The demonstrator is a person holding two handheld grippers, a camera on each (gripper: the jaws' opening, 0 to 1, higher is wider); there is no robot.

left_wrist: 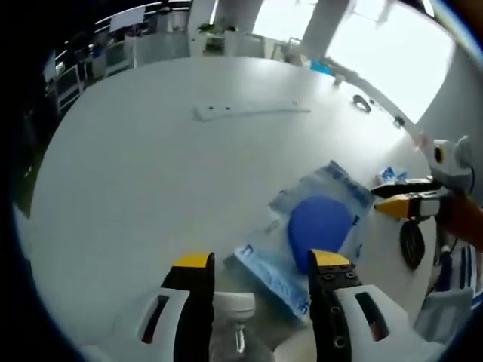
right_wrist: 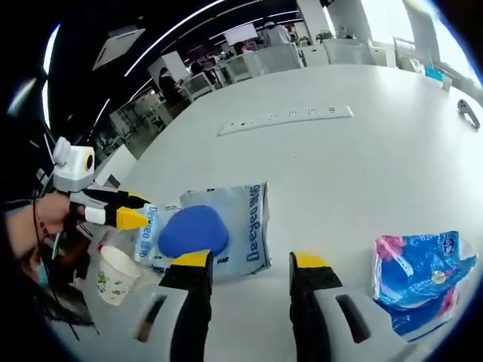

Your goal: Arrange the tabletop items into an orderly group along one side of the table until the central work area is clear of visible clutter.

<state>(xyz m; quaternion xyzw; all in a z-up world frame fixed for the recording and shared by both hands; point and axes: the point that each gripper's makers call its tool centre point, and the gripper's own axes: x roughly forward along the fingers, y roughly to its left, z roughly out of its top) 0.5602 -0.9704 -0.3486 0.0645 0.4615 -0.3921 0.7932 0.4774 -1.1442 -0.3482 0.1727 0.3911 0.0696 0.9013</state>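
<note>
— Nearest the left gripper (left_wrist: 260,275)?
— Jaws spread, blue-printed pouch (left_wrist: 313,234) and paper cup (left_wrist: 230,317) between them.
— Right gripper view?
— Right gripper (right_wrist: 249,275) released too — crumpled blue wrapper (right_wrist: 423,275) beside it on the white table (right_wrist: 362,158).

One blue-printed pouch (right_wrist: 215,226), one paper cup (right_wrist: 115,275), one blue-pink packet (right_wrist: 423,275), one white strip (right_wrist: 287,118).
</note>
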